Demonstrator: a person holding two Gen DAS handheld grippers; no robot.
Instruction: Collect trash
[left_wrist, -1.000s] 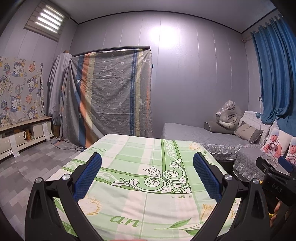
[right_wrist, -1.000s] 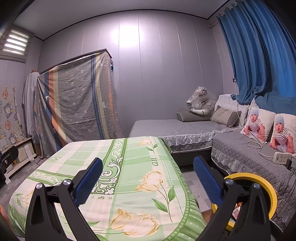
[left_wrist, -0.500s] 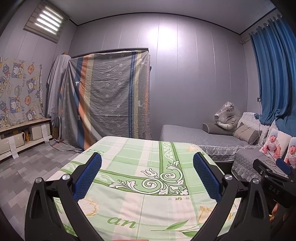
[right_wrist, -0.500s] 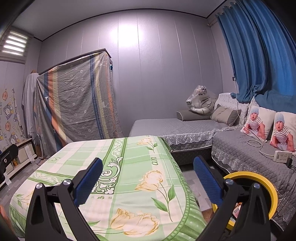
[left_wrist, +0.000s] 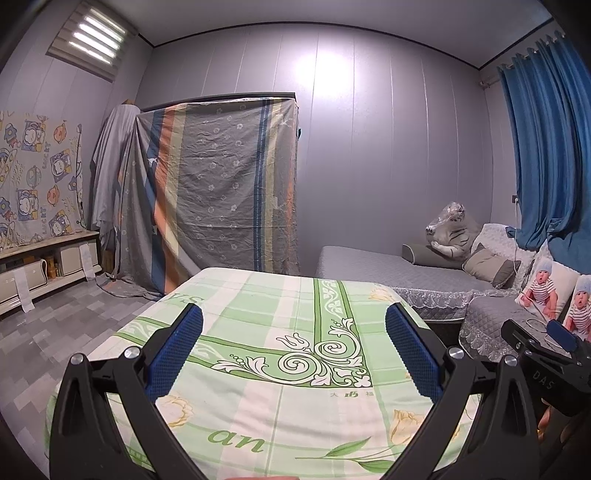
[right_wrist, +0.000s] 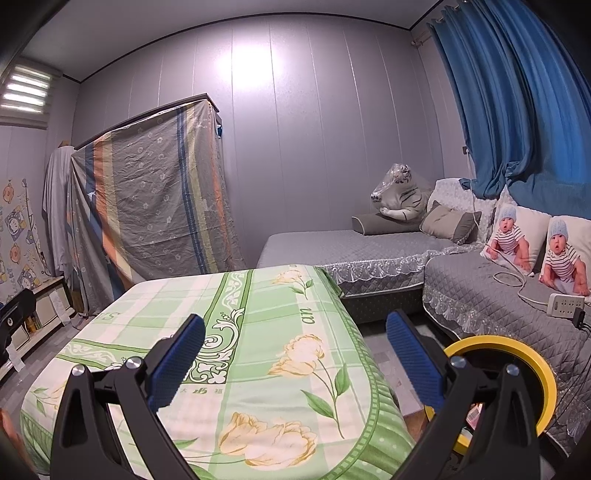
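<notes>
My left gripper (left_wrist: 293, 350) is open and empty, held above a table covered with a green floral cloth (left_wrist: 280, 325). My right gripper (right_wrist: 295, 354) is open and empty over the same table's right part (right_wrist: 258, 325). A bin with a yellow rim (right_wrist: 524, 354) stands on the floor right of the table, partly behind my right finger; some trash shows inside it (right_wrist: 474, 413). No trash shows on the table. The right gripper's body shows in the left wrist view (left_wrist: 543, 354).
Grey sofas (right_wrist: 369, 251) with cushions and a plush tiger (right_wrist: 399, 199) run along the right. A power strip (right_wrist: 565, 304) lies on the near sofa. A cloth-draped cabinet (left_wrist: 214, 192) stands at the back wall. A low shelf (left_wrist: 44, 266) is on the left.
Both views have shifted slightly; the left gripper has tilted a little so the room sits lower in view. Both grippers stay open and empty.
</notes>
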